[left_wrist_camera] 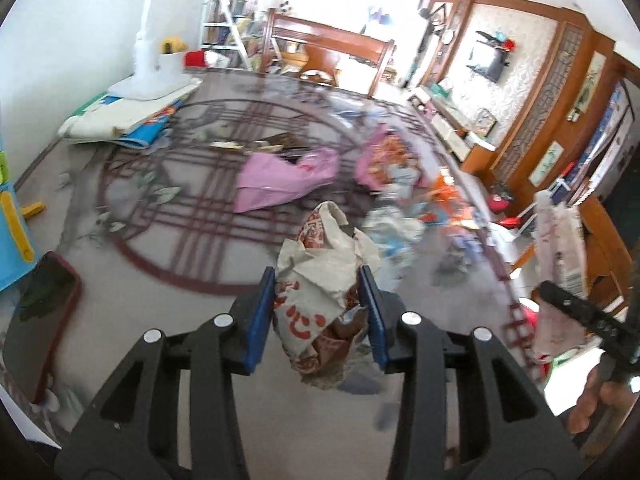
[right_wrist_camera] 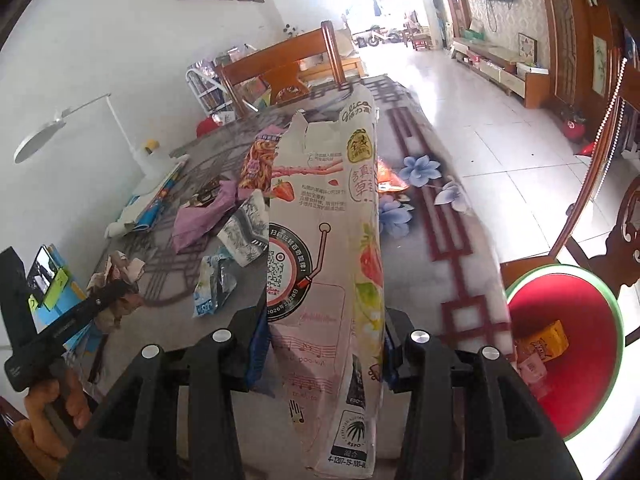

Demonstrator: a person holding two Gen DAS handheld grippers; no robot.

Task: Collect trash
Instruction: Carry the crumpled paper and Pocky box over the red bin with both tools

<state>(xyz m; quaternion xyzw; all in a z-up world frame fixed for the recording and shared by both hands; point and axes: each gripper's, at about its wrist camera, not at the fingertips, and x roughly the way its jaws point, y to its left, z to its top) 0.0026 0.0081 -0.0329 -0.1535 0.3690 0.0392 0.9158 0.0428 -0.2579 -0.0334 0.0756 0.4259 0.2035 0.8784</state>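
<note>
Left gripper [left_wrist_camera: 318,300], held above the table [left_wrist_camera: 120,300], is closed narrowly on a crumpled wrapper [left_wrist_camera: 320,276] lifted clear of the patterned top. Right gripper [right_wrist_camera: 324,344], raised near the table's right edge, clamps a torn pink snack box [right_wrist_camera: 324,240] upright between its blue pads [right_wrist_camera: 256,344]. Ahead of the grippers lie more trash: a purple bag [left_wrist_camera: 276,176] and blurred, probably foil, wrappers [left_wrist_camera: 396,228]. A red bin [right_wrist_camera: 560,344], right of the right gripper, holds packets.
</note>
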